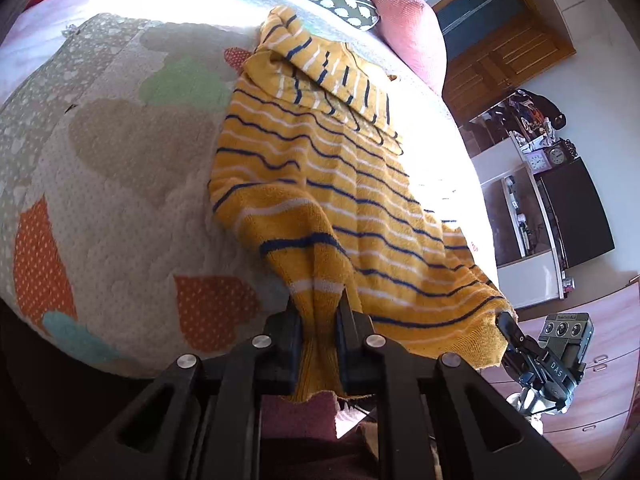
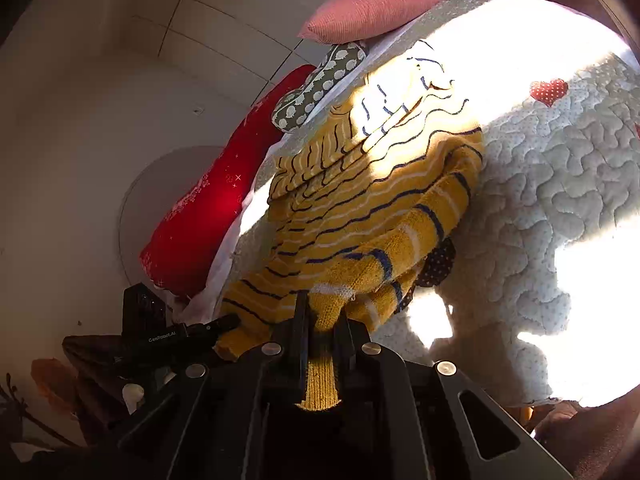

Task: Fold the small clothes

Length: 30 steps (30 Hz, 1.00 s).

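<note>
Home bedroom: bed with quilted heart-print cover point(image 1: 120, 184), pink pillow point(image 1: 400, 20) and red pillow point(image 2: 208, 216), wooden door point(image 1: 500, 60), shelf with clocks point(image 1: 540, 156).

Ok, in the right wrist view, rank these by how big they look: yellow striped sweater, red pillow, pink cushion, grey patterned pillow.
1. yellow striped sweater, nearest the camera
2. red pillow
3. pink cushion
4. grey patterned pillow, partly hidden, so unsure

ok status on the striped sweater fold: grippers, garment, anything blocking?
Left gripper and right gripper both shut on the sweater hem. Sweater stretched along the quilt. Pink pillow beyond the collar, apart; nothing blocking.
</note>
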### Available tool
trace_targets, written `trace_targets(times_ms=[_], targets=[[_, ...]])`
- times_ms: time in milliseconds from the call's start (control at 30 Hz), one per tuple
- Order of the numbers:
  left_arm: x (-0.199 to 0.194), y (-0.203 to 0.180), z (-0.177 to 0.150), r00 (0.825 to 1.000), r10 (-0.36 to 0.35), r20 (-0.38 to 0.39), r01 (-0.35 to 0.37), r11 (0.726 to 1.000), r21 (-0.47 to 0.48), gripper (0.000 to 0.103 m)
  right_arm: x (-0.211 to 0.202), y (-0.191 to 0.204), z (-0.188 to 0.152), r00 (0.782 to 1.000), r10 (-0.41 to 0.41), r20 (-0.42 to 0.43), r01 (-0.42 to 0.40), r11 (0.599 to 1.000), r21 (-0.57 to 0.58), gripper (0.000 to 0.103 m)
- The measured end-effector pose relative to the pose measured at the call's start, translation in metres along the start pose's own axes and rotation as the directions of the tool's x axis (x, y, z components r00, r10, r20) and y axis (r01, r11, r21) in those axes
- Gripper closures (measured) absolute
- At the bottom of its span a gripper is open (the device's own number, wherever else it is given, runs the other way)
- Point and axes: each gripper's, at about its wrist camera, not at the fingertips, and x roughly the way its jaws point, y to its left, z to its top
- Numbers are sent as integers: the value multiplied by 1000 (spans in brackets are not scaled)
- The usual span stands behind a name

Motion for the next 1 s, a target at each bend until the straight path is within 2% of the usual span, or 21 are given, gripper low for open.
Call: trace_targets(times_ms=[167, 300, 467, 633, 800, 1000], targets=[[-3, -28, 60, 996, 14, 91, -17, 999, 33, 89, 21, 19, 55, 999, 20, 34, -19, 999, -43, 93], [6, -45, 114, 992, 35, 123, -41, 998, 53, 89, 45, 25, 104, 999, 7, 53, -4, 998, -56, 93], [39, -47, 177, 993, 67, 93, -69, 997, 22, 89, 80, 21, 166, 997, -25, 66, 28, 999, -32, 93], [86, -44, 227, 988, 139, 62, -140, 990, 2, 89, 126, -7, 219, 995, -87, 43, 85, 995, 44, 93], [131, -31, 264, 987, 162, 11, -162, 986, -36, 89, 166, -47, 251, 993, -115, 17, 111, 981, 161, 93], [154, -27, 290, 984, 178, -2, -178, 983, -31, 86, 196, -77, 279, 996, -91, 18, 84, 966, 245, 91]])
